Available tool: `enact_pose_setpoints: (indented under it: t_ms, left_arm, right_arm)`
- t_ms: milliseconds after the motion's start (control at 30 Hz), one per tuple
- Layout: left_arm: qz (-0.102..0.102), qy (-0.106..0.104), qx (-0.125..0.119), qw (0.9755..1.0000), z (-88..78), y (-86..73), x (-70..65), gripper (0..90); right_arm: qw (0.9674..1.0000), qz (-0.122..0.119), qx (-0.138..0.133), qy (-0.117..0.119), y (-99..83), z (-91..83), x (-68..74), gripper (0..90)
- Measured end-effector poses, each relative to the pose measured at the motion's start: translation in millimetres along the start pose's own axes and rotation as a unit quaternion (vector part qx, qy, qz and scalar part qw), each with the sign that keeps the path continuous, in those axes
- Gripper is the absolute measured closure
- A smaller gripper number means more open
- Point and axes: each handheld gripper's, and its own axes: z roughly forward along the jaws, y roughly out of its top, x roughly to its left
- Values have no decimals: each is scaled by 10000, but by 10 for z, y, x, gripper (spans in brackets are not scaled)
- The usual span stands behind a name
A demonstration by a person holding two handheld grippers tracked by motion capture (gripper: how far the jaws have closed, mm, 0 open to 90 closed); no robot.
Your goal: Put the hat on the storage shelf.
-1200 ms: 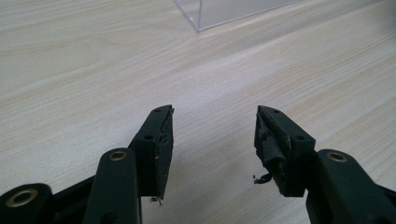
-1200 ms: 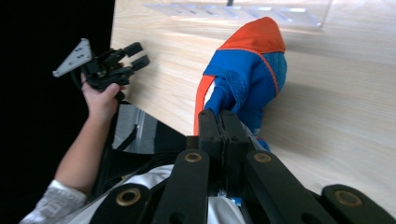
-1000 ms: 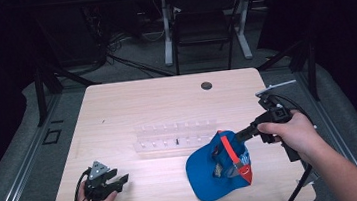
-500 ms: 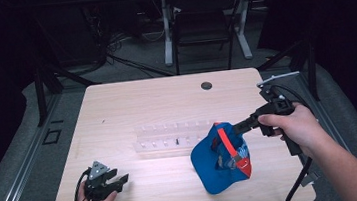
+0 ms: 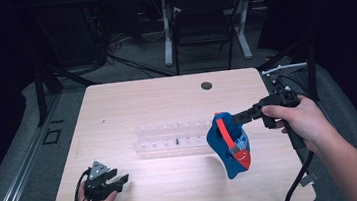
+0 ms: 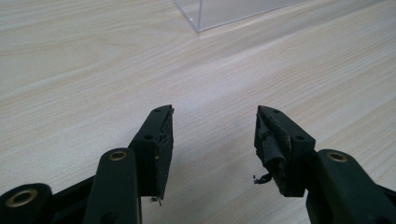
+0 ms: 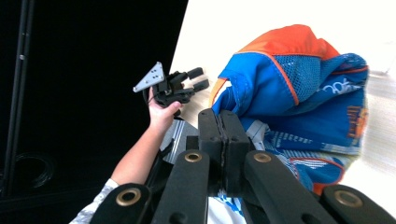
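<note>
Nearest the person's edge of the worktop (image 5: pixel 167 106), the left gripper (image 5: pixel 119 180) was rested low on the wood, its fingers (image 6: pixel 159 140) spread wide with nothing between them; in the left gripper view only bare wood grain was seen in the gap.

Further in and to the right, a blue cap (image 5: pixel 229 145) was held up off the worktop by the right gripper (image 5: pixel 236 118), the fingers (image 7: pixel 224 135) being pressed fully together on a fold of its fabric. The cap was seen hanging limp and crumpled below the grip, its lower end close above the wood. It was made of bright blue cloth with an orange-red band along one edge, a patch of blue mesh, orange piping and small printed lettering, as was shown in the right gripper view (image 7: pixel 299 93).

Just behind and left of the cap, a clear plastic rack (image 5: pixel 170 136) was laid across the middle of the worktop. Beyond it, a small dark round hole (image 5: pixel 206 85) was set near the far edge.
</note>
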Motion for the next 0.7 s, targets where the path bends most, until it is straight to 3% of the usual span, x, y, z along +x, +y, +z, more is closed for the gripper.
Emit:
enact_pose_setpoints:
  t_ms: [200, 467, 700]
  left_arm:
    - [33, -20, 38, 10000, 9, 2, -8, 473]
    - [21, -24, 21, 10000, 3, 2, -2, 472]
    - [18, -55, 57, 10000, 2, 2, 2, 470]
  right_arm:
    - [9995, -106, -250, 182, 30, -45, 75, 897]
    - [9982, -200, -296, 490, 115, 34, 219, 897]
    - [9974, -270, -318, 589, 218, 96, 335, 897]
